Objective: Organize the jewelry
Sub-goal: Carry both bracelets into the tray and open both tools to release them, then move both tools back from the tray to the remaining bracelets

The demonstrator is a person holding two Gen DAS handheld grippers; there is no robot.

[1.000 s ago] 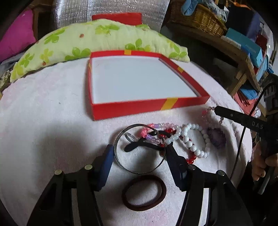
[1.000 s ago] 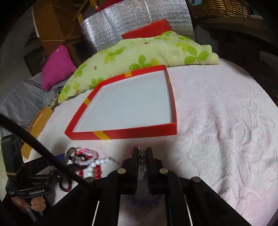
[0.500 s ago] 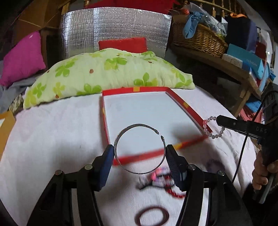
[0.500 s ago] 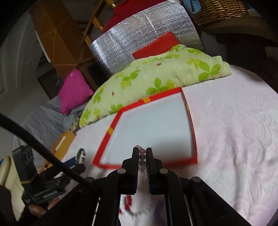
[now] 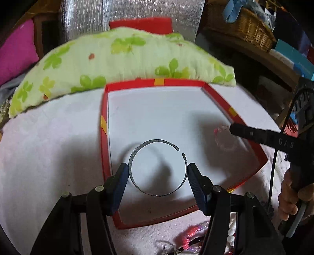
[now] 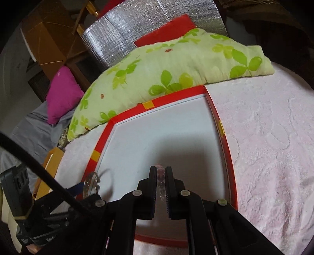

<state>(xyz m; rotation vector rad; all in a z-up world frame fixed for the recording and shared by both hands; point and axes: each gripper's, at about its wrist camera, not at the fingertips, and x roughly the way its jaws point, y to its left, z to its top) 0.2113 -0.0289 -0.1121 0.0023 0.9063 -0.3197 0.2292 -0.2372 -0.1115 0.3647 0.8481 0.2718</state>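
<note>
A shallow red box with a white floor lies on the pale pink blanket. My left gripper is shut on a thin open metal bangle, held above the box's near left part. My right gripper is shut on a pale pink bead bracelet; in the left wrist view that bracelet hangs blurred from the right gripper over the box's right side. In the right wrist view the bangle and the left gripper show at the lower left. More bead jewelry lies on the blanket in front of the box.
A green leaf-print pillow lies right behind the box. Beyond it stand a silver foil panel, a magenta cushion at the left, and a wicker basket on a shelf at the right. A hand holds the right tool.
Both grippers lifted their pieces off the blanket's jewelry pile and moved forward over the red box. The bangle and the bead bracelet now hang above its white floor.
</note>
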